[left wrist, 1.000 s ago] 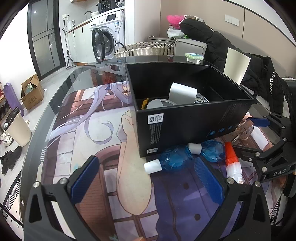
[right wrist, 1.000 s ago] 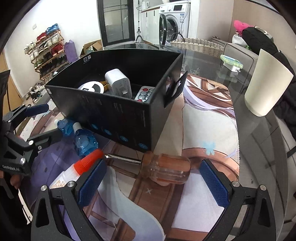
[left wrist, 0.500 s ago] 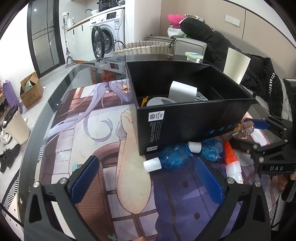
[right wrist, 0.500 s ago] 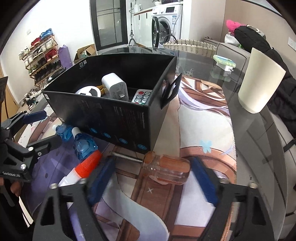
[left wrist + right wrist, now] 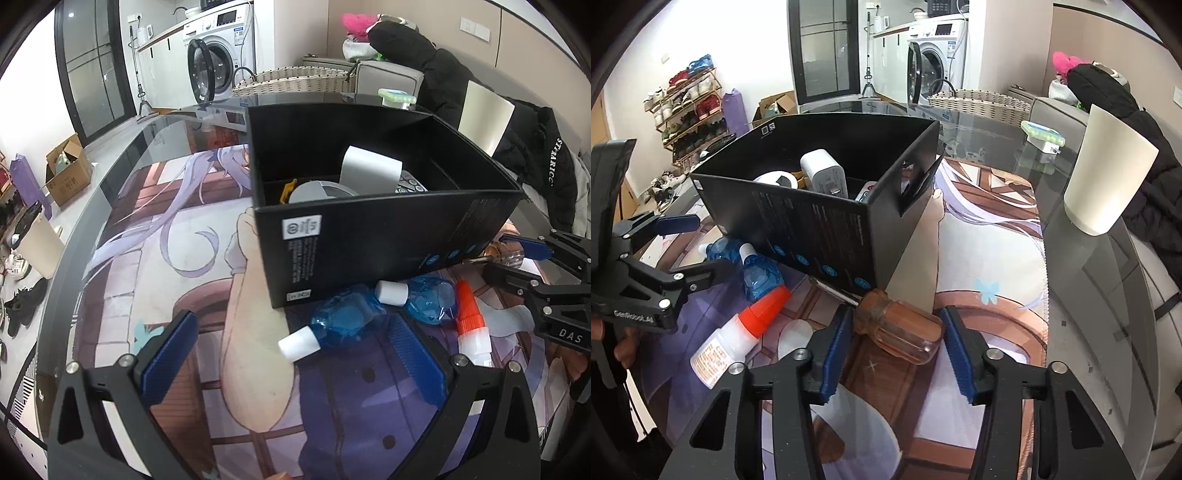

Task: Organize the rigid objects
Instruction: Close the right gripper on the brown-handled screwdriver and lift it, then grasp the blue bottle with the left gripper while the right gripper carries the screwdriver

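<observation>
Since a second ago the left gripper has held its fingers wide apart over the two blue bottles, while the right gripper has narrowed its fingers around the screwdriver, which lies on the printed mat just beside the black box; whether the pads touch the handle I cannot tell. The glass bench carries a white cup, with a washing machine behind.

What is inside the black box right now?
In the black box: a white charger, a round white item, something yellow and a remote's keypad. The near wall hides the box floor and their lower parts.
</observation>
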